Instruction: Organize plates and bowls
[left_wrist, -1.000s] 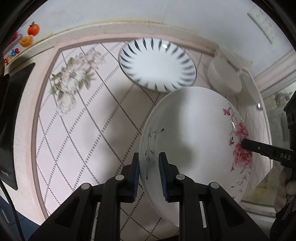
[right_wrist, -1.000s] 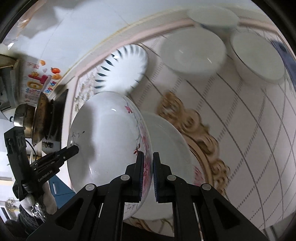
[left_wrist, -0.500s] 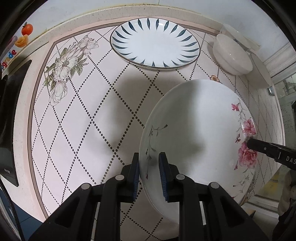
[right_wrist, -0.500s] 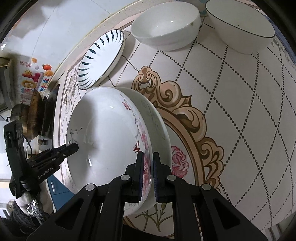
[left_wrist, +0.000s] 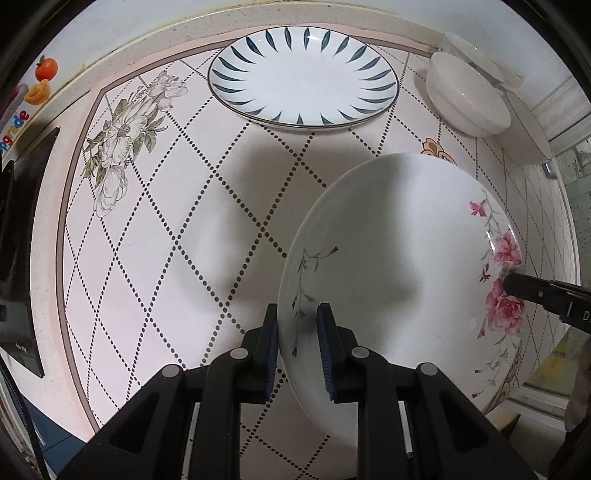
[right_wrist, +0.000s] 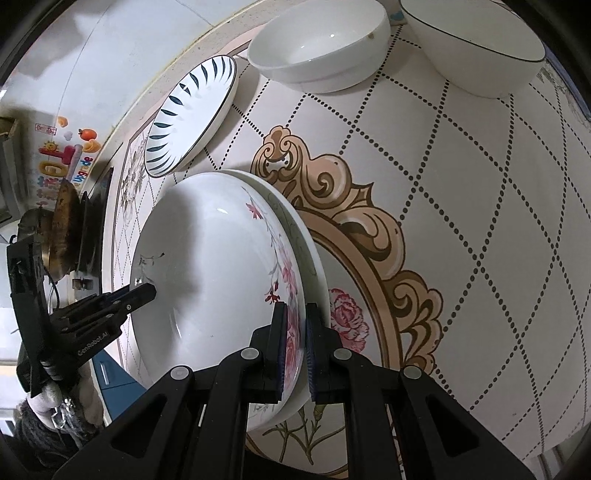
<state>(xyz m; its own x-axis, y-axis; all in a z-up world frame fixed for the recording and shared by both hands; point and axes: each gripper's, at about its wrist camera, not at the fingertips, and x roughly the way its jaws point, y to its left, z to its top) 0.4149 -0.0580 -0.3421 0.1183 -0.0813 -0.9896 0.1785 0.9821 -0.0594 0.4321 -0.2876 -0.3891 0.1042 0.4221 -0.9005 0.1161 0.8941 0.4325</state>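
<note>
Two grippers pinch opposite rims of the rose plate (left_wrist: 402, 266): left gripper (left_wrist: 297, 347), right gripper (right_wrist: 295, 345). Beyond it lies the blue-striped plate (left_wrist: 303, 75).

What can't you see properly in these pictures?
- Right wrist view: what lies under the flowered plate; the plate and right gripper cover it.
- Left wrist view: the far glass bowl, partly behind the white bowl.
- Right wrist view: the black-rimmed bowl, cut off by the top edge.
- Left wrist view: the wall sticker, cut off, unreadable.
</note>
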